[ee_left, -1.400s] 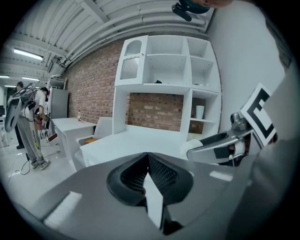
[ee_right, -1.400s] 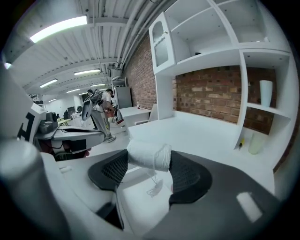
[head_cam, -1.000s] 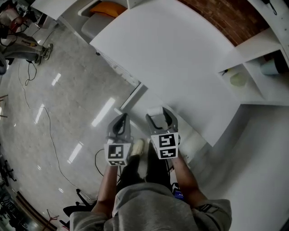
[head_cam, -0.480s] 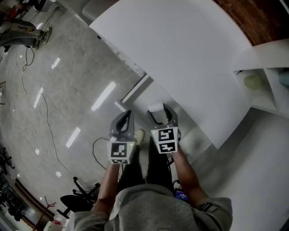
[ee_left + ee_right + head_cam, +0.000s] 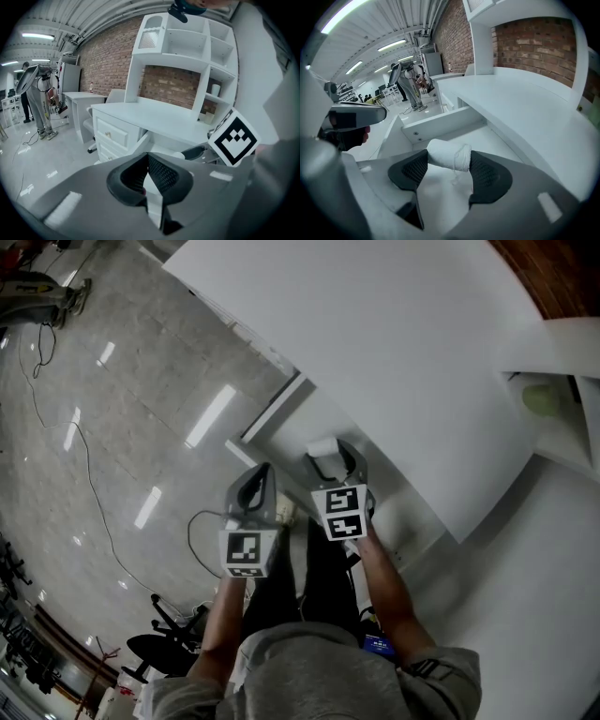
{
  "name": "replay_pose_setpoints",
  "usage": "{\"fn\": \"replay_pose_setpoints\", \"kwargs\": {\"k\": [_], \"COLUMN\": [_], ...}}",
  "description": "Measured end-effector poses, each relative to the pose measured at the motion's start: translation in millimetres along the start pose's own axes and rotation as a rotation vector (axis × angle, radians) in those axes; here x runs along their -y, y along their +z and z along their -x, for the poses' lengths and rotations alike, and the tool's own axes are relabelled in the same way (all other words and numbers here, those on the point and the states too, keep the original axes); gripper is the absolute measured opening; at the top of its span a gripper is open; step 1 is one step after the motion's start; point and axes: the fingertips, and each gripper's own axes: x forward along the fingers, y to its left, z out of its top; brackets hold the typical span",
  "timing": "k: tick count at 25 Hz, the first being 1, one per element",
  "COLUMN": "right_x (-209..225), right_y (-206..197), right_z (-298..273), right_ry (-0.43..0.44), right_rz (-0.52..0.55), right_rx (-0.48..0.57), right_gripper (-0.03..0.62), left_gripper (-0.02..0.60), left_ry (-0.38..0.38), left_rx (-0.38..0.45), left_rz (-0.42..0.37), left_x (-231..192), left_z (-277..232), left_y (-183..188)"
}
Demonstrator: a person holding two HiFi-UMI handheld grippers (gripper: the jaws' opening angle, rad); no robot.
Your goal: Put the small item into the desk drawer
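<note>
Small white roll [image 5: 446, 154], wound cloth or thread with a loose strand hanging off its right end, is clamped crosswise between the right gripper [image 5: 447, 164] fingers [image 5: 486, 174], one dark ribbed pad pressing on each end. In the head view the roll [image 5: 322, 447] sits at the tip of the right gripper [image 5: 335, 458], middle of frame, held over the open drawer [image 5: 314, 418], not touching it. In the right gripper view the drawer [image 5: 436, 123] is pulled out just behind and below the roll, with a white inside and a front panel running across the middle of the frame. White tabletop [image 5: 375, 343] fills the upper centre of the head view, the drawer sticking out from under its lower-left edge; in the right gripper view the tabletop [image 5: 525, 108] is at right with a brick wall [image 5: 534, 42] behind it. Left gripper [image 5: 256, 482] is just left of the right one, beside the drawer, over the grey glossy floor [image 5: 122, 427]. In its own view the left gripper [image 5: 146, 158] has its fingers [image 5: 164, 174] together at the tips, nothing between them. Marker cube [image 5: 343, 513] rides on the right gripper, another cube [image 5: 244, 552] on the left. The left gripper view also shows a white shelf unit [image 5: 187, 42] standing on the tabletop. A thin cable [image 5: 89, 484] lies on the floor at left.
</note>
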Motion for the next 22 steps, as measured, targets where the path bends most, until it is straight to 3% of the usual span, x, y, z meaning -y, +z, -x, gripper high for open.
{"fn": "replay_pose_setpoints", "kwargs": {"k": [22], "right_x": [20], "right_y": [-49], "right_z": [-50], "right_ry": [-0.027], "right_rz": [-0.032], "right_rx": [-0.118], "right_gripper": [0.285], "left_gripper": [0.012], "left_ry": [-0.020], "left_rx": [-0.023], "left_rz": [-0.004], "left_x": [6], "left_z": [-9], "left_y": [-17]}}
